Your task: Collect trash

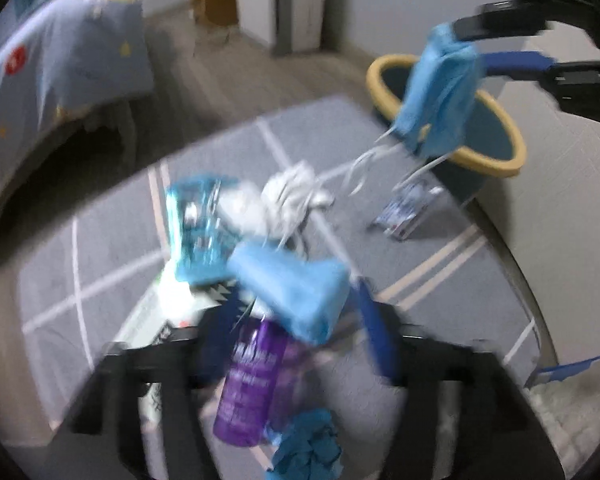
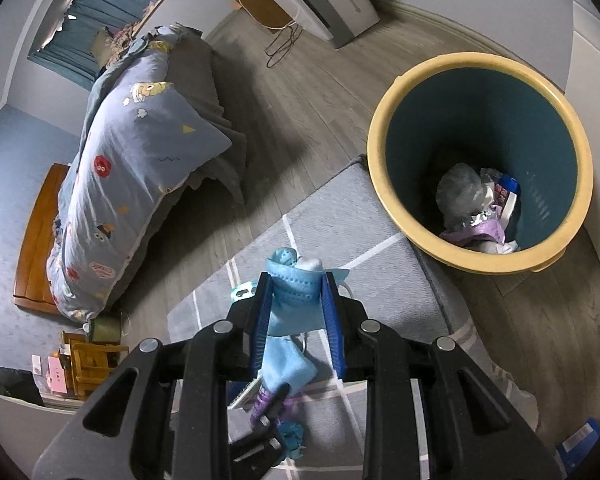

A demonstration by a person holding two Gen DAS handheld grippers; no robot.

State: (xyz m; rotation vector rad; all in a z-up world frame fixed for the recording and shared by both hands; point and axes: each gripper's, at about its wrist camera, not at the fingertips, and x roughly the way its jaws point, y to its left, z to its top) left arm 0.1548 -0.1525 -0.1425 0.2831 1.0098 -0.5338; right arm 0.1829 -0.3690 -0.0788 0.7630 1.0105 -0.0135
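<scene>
Right gripper (image 2: 294,300) clamps a crumpled pale-blue face mask (image 2: 290,304), short of the yellow-rimmed teal plastic bin (image 2: 384,120); releasing early would drop it on the grey rug (image 2: 380,280). Left gripper (image 1: 300,316), jaws apart, may snag another blue mask (image 1: 296,292).

Frames: black plastic, slotted cut-outs
Fingers (image 2: 331,320): blue, ribbed inner faces
Pivots (image 2: 223,326): round silver bolt heads
Left gripper (image 1: 296,320): black frame, blue fingers, blurred
</scene>
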